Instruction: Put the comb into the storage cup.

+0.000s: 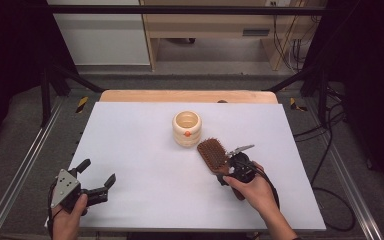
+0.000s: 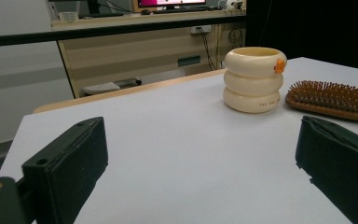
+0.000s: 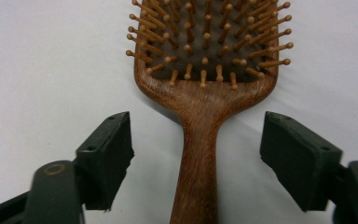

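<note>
A wooden hairbrush (image 1: 211, 152) lies bristles up on the white table (image 1: 130, 145), right of centre, with its handle pointing toward the person. My right gripper (image 1: 228, 169) reaches over that handle. In the right gripper view the hairbrush (image 3: 205, 107) handle runs up between the two black pads, and my right gripper (image 3: 198, 149) stands open, with a gap on each side of the handle. My left gripper (image 1: 99, 171) rests near the front left corner, open with nothing in it. The left gripper view shows my left gripper (image 2: 200, 158) spread wide, with the hairbrush (image 2: 333, 98) far off at the right.
A cream ribbed cup (image 1: 186, 128) with an orange dot stands just behind the brush head; the cup (image 2: 254, 79) also shows in the left gripper view. Metal rails run along both sides of the table. Beyond the far edge are cabinets and cables.
</note>
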The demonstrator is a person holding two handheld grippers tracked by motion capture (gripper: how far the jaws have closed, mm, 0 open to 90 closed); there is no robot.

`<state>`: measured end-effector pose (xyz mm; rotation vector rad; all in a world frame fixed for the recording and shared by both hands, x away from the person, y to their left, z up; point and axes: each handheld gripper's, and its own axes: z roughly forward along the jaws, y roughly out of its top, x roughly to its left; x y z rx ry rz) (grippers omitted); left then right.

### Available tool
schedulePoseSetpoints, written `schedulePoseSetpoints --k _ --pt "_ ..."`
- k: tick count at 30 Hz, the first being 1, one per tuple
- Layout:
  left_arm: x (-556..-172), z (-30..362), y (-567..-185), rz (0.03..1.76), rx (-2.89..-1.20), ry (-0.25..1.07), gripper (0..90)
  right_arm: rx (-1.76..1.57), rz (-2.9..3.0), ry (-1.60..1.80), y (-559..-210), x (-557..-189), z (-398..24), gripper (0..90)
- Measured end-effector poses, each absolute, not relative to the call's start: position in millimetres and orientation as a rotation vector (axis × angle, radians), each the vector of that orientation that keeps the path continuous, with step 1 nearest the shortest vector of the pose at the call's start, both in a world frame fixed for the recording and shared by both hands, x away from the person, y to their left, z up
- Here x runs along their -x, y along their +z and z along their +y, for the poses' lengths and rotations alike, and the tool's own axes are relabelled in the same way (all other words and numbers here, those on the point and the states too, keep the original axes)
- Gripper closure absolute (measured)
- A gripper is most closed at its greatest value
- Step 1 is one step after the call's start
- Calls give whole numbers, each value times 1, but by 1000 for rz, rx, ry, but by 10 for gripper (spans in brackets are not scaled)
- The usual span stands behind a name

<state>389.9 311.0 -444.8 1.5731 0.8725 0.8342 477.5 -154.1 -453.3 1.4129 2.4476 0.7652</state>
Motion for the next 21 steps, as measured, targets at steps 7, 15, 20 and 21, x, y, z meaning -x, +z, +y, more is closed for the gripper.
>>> schedulePoseSetpoints --k 7,15,20,21 --pt "-391 309 -445 865 -1578 834 24 -1416 2451 759 -453 -478 -158 424" --pt "-390 310 -445 867 -1581 839 24 -1411 2473 744 -454 -477 -159 535" --pt "-390 309 -445 865 -1583 838 24 -1401 2491 730 -456 -477 -157 570" --pt "-390 309 -445 864 -1583 837 24 -1403 2492 729 -457 -477 -157 574"
